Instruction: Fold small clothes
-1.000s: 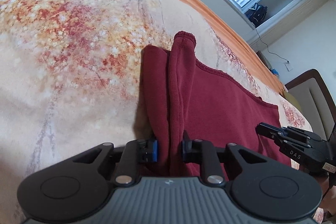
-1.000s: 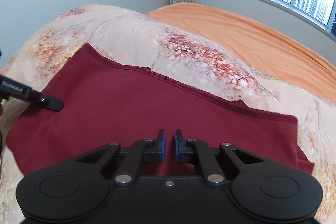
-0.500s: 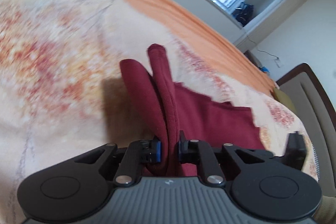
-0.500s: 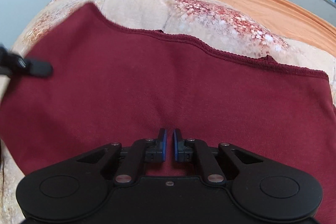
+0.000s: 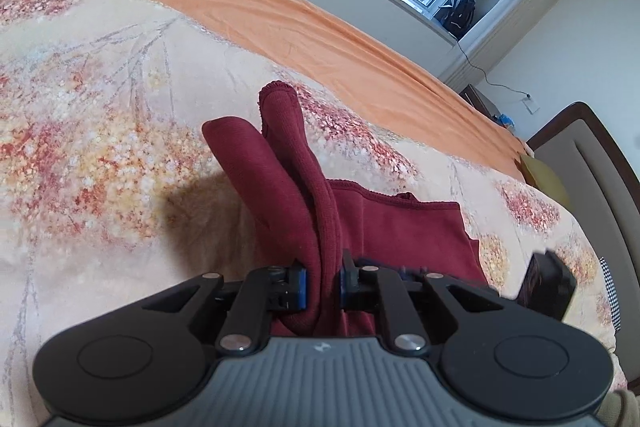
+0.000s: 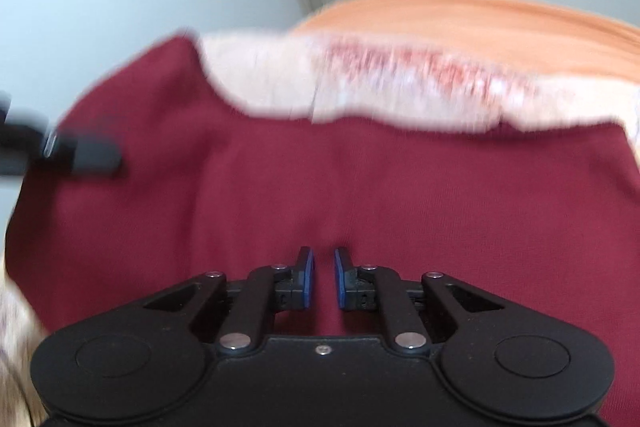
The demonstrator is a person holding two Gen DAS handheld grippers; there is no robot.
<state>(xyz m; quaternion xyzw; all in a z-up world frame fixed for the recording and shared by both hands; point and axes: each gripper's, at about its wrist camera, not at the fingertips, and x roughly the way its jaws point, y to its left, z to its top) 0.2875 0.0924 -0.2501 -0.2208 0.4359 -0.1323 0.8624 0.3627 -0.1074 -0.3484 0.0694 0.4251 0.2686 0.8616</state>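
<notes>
Maroon garment (image 5: 400,223) fold clamped in left gripper (image 5: 322,277) jaws, right gripper (image 6: 322,277) jaws just opening, slightly apart above cloth

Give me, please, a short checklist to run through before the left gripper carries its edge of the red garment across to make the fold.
1. Left gripper has the cloth: ok. Its pads press a bunched edge of the red garment.
2. Held edge is clear of the floral blanket: ok. It stands up in a ridge.
3. Right gripper pins or holds the far side: not ok. A small gap shows between its pads, which have just been opening, with no cloth pinched between them.
4. Rest of the garment lies flat: cannot tell; the right wrist view is blurred.
5. Path across the garment is free: cannot tell. The right gripper sits at its far edge.
</notes>
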